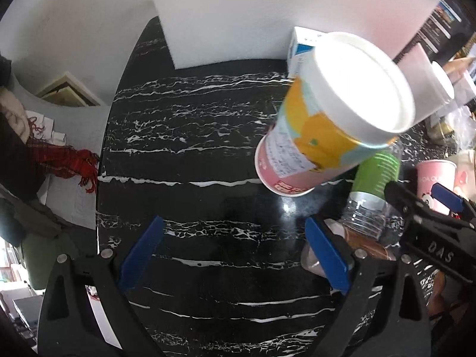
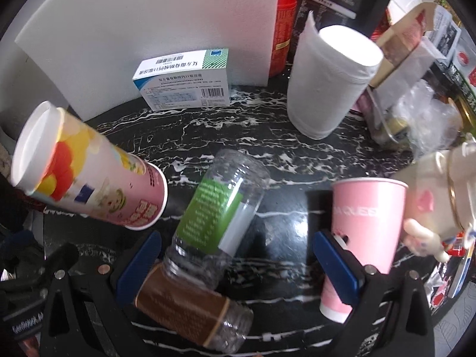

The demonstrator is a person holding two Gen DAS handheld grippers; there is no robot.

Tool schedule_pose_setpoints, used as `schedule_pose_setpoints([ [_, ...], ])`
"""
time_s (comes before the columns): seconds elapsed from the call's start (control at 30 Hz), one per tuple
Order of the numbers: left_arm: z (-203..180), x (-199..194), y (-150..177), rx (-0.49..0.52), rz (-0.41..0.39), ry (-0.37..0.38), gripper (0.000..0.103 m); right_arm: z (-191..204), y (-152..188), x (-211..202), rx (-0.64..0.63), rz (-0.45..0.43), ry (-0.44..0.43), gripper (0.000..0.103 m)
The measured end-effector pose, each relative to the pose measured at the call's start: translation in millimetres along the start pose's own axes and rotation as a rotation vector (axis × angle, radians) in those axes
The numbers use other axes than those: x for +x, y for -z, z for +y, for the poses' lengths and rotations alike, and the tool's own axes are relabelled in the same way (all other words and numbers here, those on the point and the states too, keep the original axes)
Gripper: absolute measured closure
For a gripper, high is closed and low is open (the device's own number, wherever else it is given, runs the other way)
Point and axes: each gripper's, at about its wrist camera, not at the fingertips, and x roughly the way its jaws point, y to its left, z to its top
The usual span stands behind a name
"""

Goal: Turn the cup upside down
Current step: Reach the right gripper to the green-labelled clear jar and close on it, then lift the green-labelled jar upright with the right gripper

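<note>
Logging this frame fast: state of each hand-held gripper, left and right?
Left hand-held gripper: open, nothing between its fingers.
Right hand-held gripper: open, holding nothing; the clear bottle lies between its fingers, ungripped.

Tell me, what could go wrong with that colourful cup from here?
1. The colourful cup is tilted, rim low and base high, and neither gripper holds it. It may topple onto its side instead of settling on its rim.
2. If it falls, it could roll into the plastic bottle lying close by.
3. The open right gripper straddles that bottle, with a pink cup beside one finger, so a move might knock either.
</note>
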Motion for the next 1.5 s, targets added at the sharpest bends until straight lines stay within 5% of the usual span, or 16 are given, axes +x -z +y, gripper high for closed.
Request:
schedule_pose_setpoints([
  [0.3,9.4,16.4,-3.7,-0.025,0.026,-0.017,0.007,6.8,-10.7,28.6,0.021,0.043,0.030,0.002],
  [0.53,10.4,22.7,-5.4,-0.025,0.043,-0.021,0.007,9.7,-12.5,47.5,0.029,0.083,0.037,0.018],
  [0.63,9.5,23.1,-6.0,-0.020,0.044,-0.021,0.007,10.9,-12.1,50.3,0.030,0.081,0.017,0.033],
  [0.8,7.6,19.0,-4.0,-0.013,0.044,-0.025,0.007,13.9,-10.9,48.9,0.015,0.066,0.023,0.036],
  [1.5,11.3,-70.7,35.9,0.006,-0.064,0.007,0.007,11.6,28.5,-65.7,0.022,-0.067,-0.034,0.039],
])
